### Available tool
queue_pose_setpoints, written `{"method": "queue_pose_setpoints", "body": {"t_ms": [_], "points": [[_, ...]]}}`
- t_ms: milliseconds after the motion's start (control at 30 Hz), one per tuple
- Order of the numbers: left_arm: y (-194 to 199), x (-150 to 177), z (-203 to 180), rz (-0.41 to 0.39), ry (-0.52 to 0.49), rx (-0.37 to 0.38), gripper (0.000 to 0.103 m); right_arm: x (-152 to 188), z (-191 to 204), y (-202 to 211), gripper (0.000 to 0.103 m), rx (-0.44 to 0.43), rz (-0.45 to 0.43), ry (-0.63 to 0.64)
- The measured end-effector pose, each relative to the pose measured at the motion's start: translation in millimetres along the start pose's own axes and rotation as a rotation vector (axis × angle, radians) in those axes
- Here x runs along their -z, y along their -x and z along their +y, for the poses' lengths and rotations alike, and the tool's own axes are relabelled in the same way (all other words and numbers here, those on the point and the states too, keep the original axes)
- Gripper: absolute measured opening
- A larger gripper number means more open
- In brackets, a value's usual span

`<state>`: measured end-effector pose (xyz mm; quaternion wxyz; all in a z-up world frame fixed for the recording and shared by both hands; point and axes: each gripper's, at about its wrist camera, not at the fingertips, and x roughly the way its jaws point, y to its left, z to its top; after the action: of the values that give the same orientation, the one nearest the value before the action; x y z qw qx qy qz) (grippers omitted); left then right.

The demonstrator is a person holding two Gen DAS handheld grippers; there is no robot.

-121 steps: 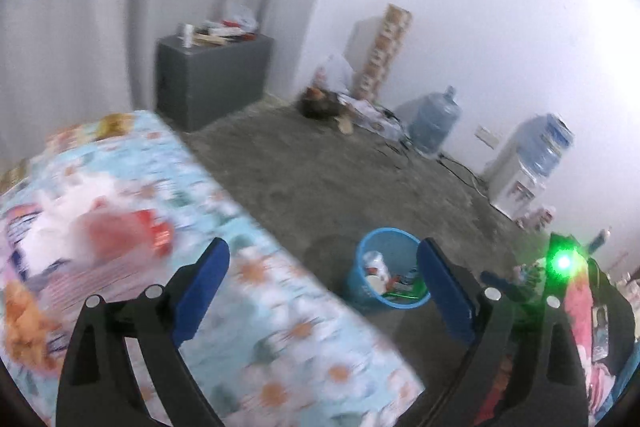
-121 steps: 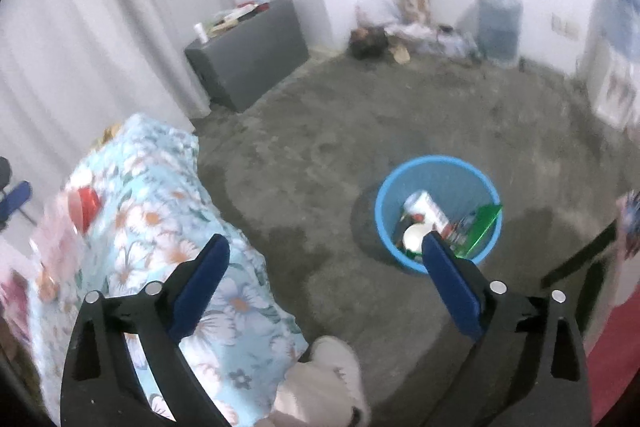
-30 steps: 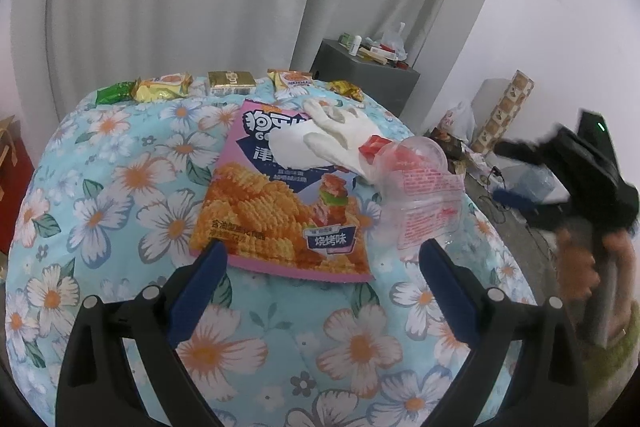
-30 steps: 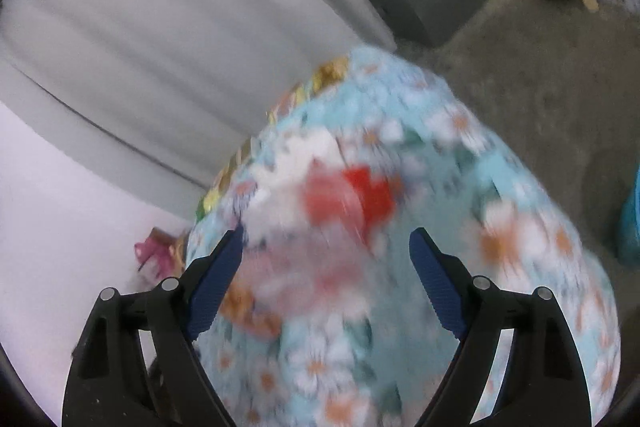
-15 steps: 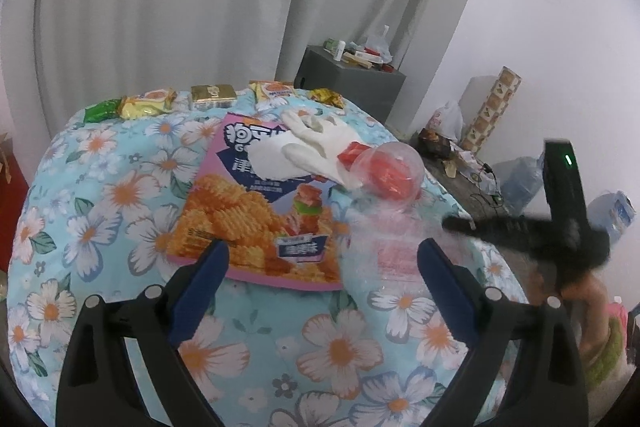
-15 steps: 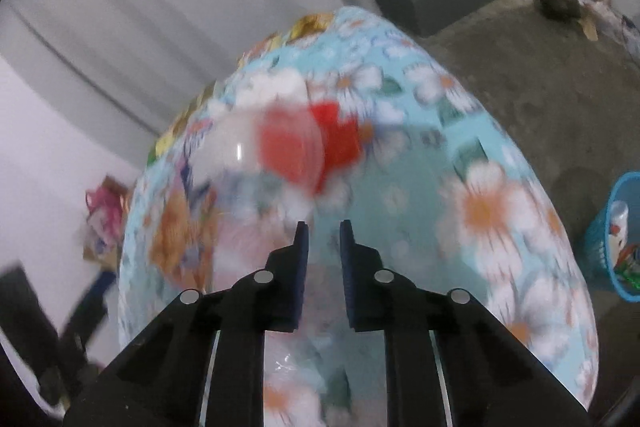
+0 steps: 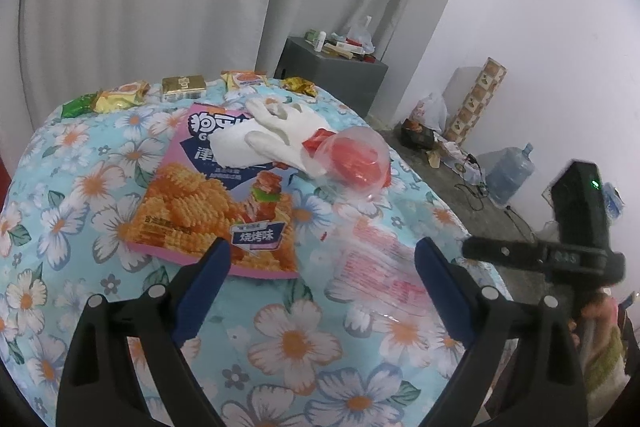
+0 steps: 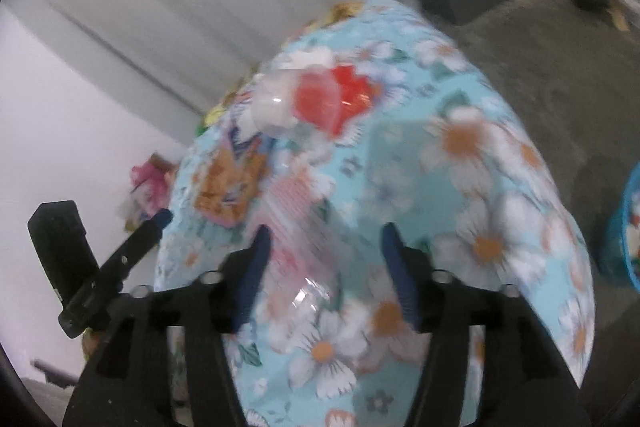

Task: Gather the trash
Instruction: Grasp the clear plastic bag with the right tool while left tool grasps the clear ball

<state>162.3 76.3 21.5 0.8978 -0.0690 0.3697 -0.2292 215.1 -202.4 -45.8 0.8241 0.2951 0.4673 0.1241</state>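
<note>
On the floral-clothed table [image 7: 72, 195] lie a large chip bag [image 7: 212, 199], a white glove [image 7: 276, 139], a clear cup with red wrapper inside [image 7: 356, 163] and a clear plastic bag with red print [image 7: 380, 259]. My left gripper [image 7: 320, 263] is open and empty, hovering just short of the chip bag and the clear bag. My right gripper [image 8: 324, 247] is open above the clear plastic bag [image 8: 296, 203] in a blurred view; it also shows at the right of the left wrist view [image 7: 540, 251].
Small snack packets [image 7: 184, 87] line the table's far edge. A grey cabinet [image 7: 332, 71] with clutter stands by the curtain. Water jugs [image 7: 512, 175] and cables lie on the floor. The blue trash basket [image 8: 624, 227] sits on the floor at the right.
Both grippers swung from the floor basket to the table. In the last half second my right gripper's jaws went from nearly shut to open, over the clear plastic bag.
</note>
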Motion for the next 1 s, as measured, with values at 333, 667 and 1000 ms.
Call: {"method": "queue_pose_setpoints", "body": {"t_ms": [333, 667, 1000], "points": [[15, 2, -8, -0.01, -0.031, -0.033, 0.091, 14, 27, -56, 0.025, 0.104, 0.145, 0.244], [-11, -24, -39, -0.016, -0.106, 0.012, 0.091, 52, -2, -1, 0.0, 0.125, 0.044, 0.138], [-91, -66, -67, 0.015, -0.21, -0.045, 0.092, 65, -50, 36, 0.0, 0.084, -0.004, -0.056]]}}
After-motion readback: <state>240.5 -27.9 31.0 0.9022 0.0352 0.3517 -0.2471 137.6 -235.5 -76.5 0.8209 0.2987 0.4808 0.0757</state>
